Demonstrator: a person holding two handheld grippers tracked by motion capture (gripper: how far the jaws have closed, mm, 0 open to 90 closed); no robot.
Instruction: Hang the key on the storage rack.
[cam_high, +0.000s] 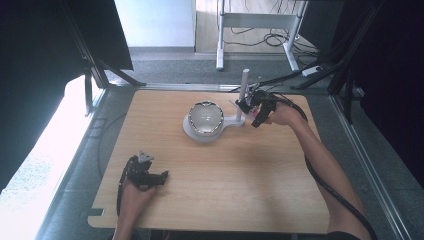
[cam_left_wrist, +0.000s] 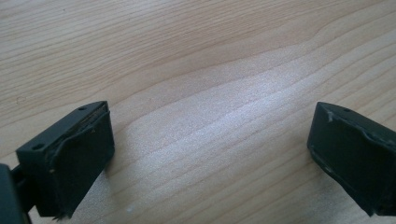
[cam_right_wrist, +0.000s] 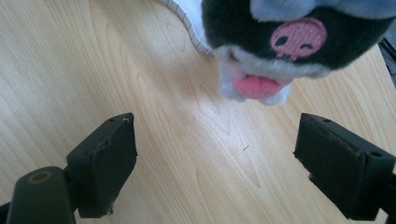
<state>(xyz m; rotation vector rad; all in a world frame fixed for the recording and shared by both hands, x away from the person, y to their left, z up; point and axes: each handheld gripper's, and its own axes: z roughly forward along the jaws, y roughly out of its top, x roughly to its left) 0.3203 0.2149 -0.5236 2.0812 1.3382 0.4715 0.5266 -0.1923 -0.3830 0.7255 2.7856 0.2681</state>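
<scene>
Plush toy (cam_right_wrist: 275, 42) of dark fuzzy pile with pale muzzle, round pink embroidered nose and pink tongue; sat at far right of table, just beyond right gripper (cam_right_wrist: 215, 158). Jaws wide apart, gripping nothing, blocky black pads scuffed at edges. Beside toy: white flat base (cam_high: 200, 131) carrying rounded glossy bowl (cam_high: 205, 117), plus upright white post (cam_high: 243, 95). Table (cam_high: 225, 190) of pale wood-grain laminate, smooth. Left gripper (cam_left_wrist: 205, 154) low over near-left tabletop, likewise spread wide and empty.
</scene>
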